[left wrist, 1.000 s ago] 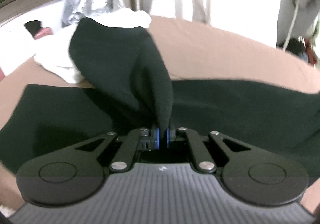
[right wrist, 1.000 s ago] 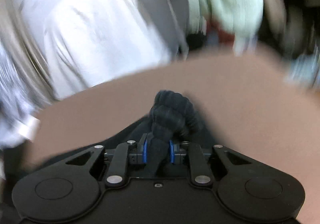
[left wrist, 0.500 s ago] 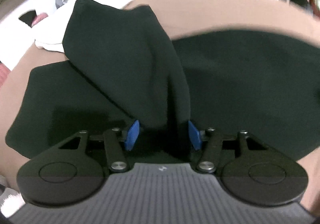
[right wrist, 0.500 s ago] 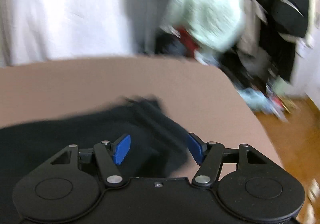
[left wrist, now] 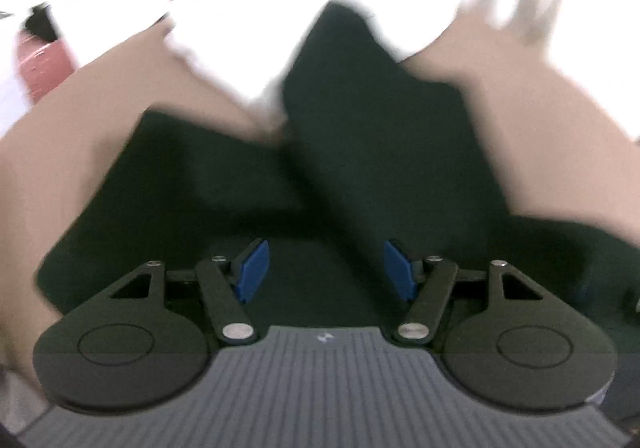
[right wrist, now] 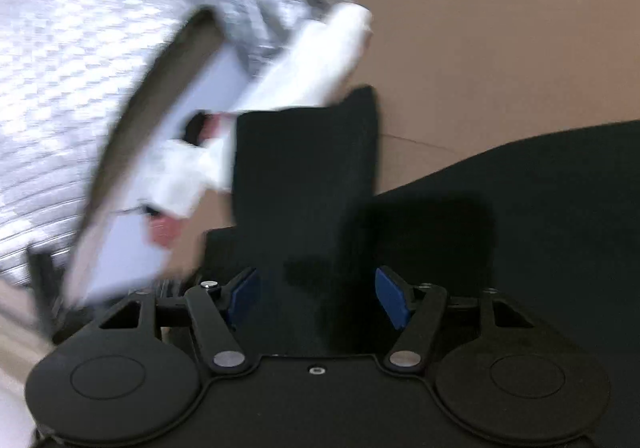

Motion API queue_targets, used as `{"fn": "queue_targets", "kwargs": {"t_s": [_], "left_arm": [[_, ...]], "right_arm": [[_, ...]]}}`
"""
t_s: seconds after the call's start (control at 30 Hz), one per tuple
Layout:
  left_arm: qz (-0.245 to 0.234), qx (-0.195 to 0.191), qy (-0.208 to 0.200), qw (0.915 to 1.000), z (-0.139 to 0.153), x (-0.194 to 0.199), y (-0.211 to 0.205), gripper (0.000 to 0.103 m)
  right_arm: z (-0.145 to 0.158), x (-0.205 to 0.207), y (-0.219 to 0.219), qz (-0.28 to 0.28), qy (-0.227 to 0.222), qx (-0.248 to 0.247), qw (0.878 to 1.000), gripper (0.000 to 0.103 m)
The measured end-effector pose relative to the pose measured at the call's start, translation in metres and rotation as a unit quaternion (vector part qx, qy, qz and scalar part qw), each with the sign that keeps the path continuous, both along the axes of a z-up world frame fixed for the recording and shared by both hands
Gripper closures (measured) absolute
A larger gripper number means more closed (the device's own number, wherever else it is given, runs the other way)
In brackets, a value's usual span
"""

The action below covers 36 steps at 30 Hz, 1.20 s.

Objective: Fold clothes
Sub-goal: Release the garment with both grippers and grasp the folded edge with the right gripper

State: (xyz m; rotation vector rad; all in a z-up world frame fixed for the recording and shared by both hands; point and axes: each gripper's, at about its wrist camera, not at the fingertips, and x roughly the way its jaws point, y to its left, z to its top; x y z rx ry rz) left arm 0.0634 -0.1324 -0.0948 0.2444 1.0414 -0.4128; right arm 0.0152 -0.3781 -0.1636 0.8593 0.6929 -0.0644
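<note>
A dark green garment [left wrist: 360,167] lies spread on the tan surface [left wrist: 80,119], with one flap folded over and standing up as a ridge toward the far side. My left gripper [left wrist: 326,268] is open just above the cloth, blue pads apart, holding nothing. In the right wrist view the same garment [right wrist: 500,215] fills the lower right, with its folded flap [right wrist: 312,167] rising ahead. My right gripper [right wrist: 316,296] is open over the cloth and holds nothing.
White clothes [left wrist: 248,31] lie heaped on the far side of the tan surface, touching the dark flap; they also show in the right wrist view [right wrist: 312,59]. A pink item [left wrist: 44,67] sits at the left edge. A silvery quilted sheet [right wrist: 80,47] and a tilted board [right wrist: 152,119] lie to the left.
Both grippers held bunches of the dark garment a second ago, then opened and let go. The right gripper has since swung left over the cloth; the left view has tilted toward the white clothes.
</note>
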Motion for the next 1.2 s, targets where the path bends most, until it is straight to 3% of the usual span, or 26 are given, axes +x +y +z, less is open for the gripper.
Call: {"fn": "queue_targets", "kwargs": {"t_s": [0.03, 0.1, 0.13, 0.2, 0.27, 0.3, 0.33, 0.43, 0.5, 0.63, 0.7, 0.8, 0.93, 1.07, 1.1, 1.13, 1.2], "left_arm": [[-0.004, 0.016, 0.004, 0.9999, -0.012, 0.002, 0.003, 0.041], [0.002, 0.012, 0.018, 0.9998, -0.024, 0.011, 0.016, 0.041], [0.007, -0.005, 0.020, 0.9998, -0.024, 0.017, 0.024, 0.041], [0.027, -0.049, 0.014, 0.9983, -0.016, 0.032, 0.041, 0.041], [0.047, -0.085, 0.007, 0.9953, -0.010, 0.046, 0.058, 0.042], [0.057, -0.098, 0.005, 0.9935, -0.010, 0.052, 0.068, 0.042], [0.067, -0.107, 0.006, 0.9920, -0.009, 0.056, 0.077, 0.042], [0.093, -0.129, 0.014, 0.9871, -0.009, 0.065, 0.103, 0.042], [0.105, -0.152, 0.009, 0.9828, -0.002, 0.064, 0.118, 0.042], [0.116, -0.188, -0.009, 0.9753, 0.007, 0.069, 0.138, 0.041], [0.105, -0.194, -0.010, 0.9753, 0.010, 0.067, 0.142, 0.041], [0.069, -0.196, -0.001, 0.9781, 0.012, 0.059, 0.140, 0.038], [0.001, -0.168, -0.008, 0.9857, 0.012, 0.046, 0.122, 0.032], [-0.065, -0.151, -0.005, 0.9864, 0.004, 0.039, 0.099, 0.030], [-0.075, -0.134, -0.005, 0.9881, 0.000, 0.036, 0.090, 0.029], [-0.078, -0.105, -0.010, 0.9913, -0.004, 0.032, 0.081, 0.029], [-0.082, -0.055, -0.018, 0.9949, -0.011, 0.026, 0.067, 0.029]], "right_arm": [[-0.010, 0.012, 0.001, -0.005, 0.007, 0.003, 1.000, 0.033], [-0.029, 0.035, 0.003, -0.015, 0.019, 0.009, 1.000, 0.031], [-0.038, 0.046, 0.004, -0.020, 0.025, 0.012, 0.999, 0.030], [-0.047, 0.058, 0.002, -0.023, -0.008, 0.039, 0.999, 0.031], [-0.049, 0.075, 0.004, -0.017, -0.047, 0.055, 0.997, 0.040], [-0.047, 0.082, 0.008, -0.006, -0.067, 0.052, 0.996, 0.065], [-0.045, 0.089, 0.014, 0.004, -0.079, 0.044, 0.996, 0.098], [-0.025, 0.095, 0.048, 0.026, -0.132, 0.016, 0.991, 0.097], [0.000, 0.099, 0.083, 0.062, -0.164, -0.040, 0.984, 0.097], [0.019, 0.092, 0.168, 0.180, -0.181, -0.159, 0.954, 0.097], [0.009, 0.093, 0.198, 0.238, -0.167, -0.161, 0.943, 0.097], [-0.016, 0.100, 0.218, 0.283, -0.123, -0.129, 0.942, 0.097], [-0.032, 0.110, 0.226, 0.266, -0.083, -0.114, 0.954, 0.093], [-0.030, 0.110, 0.234, 0.253, -0.077, -0.104, 0.959, 0.089], [-0.029, 0.103, 0.238, 0.262, -0.075, -0.105, 0.956, 0.079], [-0.028, 0.103, 0.241, 0.274, -0.070, -0.101, 0.954, 0.062], [-0.023, 0.094, 0.245, 0.306, -0.055, -0.076, 0.948, 0.041]]}}
